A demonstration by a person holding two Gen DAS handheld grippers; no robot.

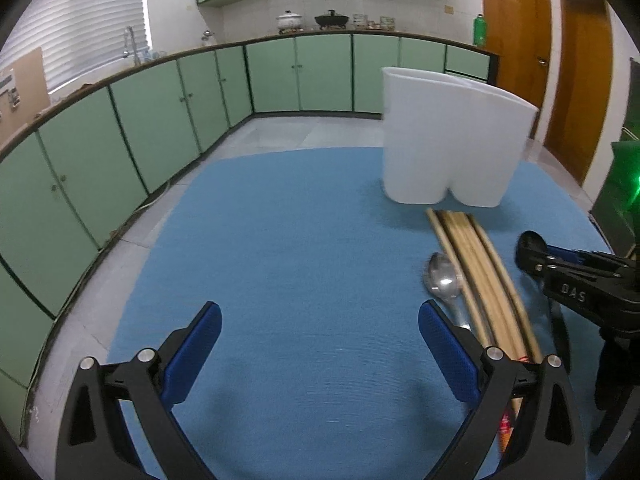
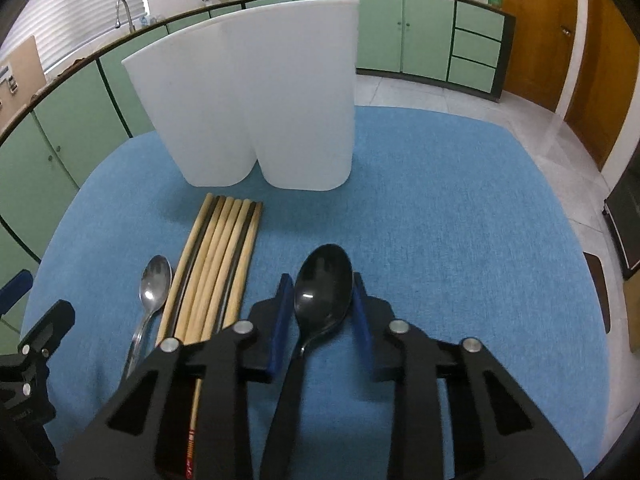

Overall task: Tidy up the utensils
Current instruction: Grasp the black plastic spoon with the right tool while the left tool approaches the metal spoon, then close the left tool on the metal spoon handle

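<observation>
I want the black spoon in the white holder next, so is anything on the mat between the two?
Nothing visible: bare blue mat separates the black spoon from the white holder. The chopsticks lie off to its left.

Each claw (image 1: 320, 344) (image 2: 322, 316) is built of black struts, fitted with blue textured pads (image 1: 446, 350) and silver screws (image 2: 242, 327).

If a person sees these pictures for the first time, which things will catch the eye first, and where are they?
The tall white holder, with two compartments, stands at the far side of the blue table mat. Before it lie a row of wooden chopsticks and a steel spoon to their left. Nearest, a black spoon lies between the fingers of the right gripper.
</observation>
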